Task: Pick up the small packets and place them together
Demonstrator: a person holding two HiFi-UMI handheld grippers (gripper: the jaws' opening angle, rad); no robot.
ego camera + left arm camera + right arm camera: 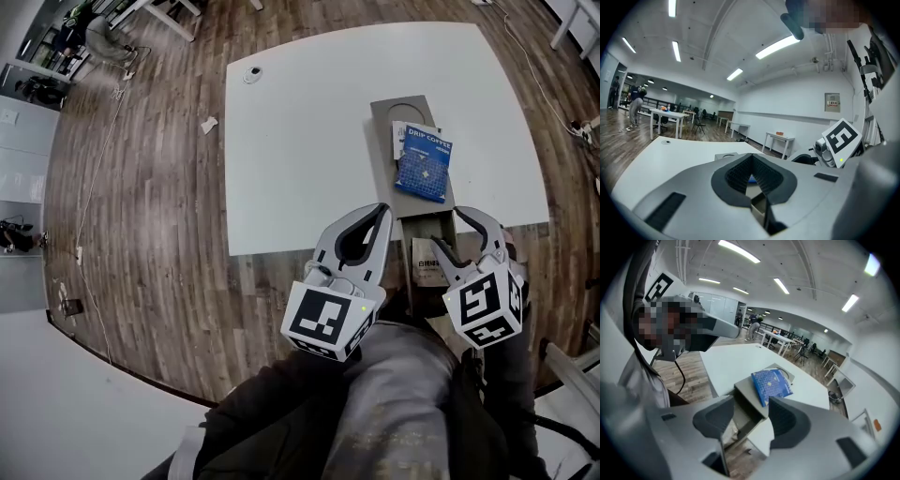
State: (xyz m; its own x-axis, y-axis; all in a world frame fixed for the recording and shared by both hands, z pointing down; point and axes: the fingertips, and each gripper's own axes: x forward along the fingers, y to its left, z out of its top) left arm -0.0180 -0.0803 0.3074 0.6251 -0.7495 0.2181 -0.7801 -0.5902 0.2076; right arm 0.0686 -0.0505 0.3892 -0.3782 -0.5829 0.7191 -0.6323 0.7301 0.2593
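- Left gripper (383,210): jaws together, nothing held.
- Right gripper (457,234): jaws apart, empty.
- Blue packet (424,162) lies flat on top of the grey box (394,111), on the white table (300,141), just ahead of both grippers.

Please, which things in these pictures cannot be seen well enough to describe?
- Head view: the white packet lies mostly under the blue packet; its print is hidden.
- Head view: the label at the grey box's near end is too small, partly behind the right claw.
- Head view: the round thing on the table is too small to name.
- Left gripper view: the shut left claw covers most of the box.
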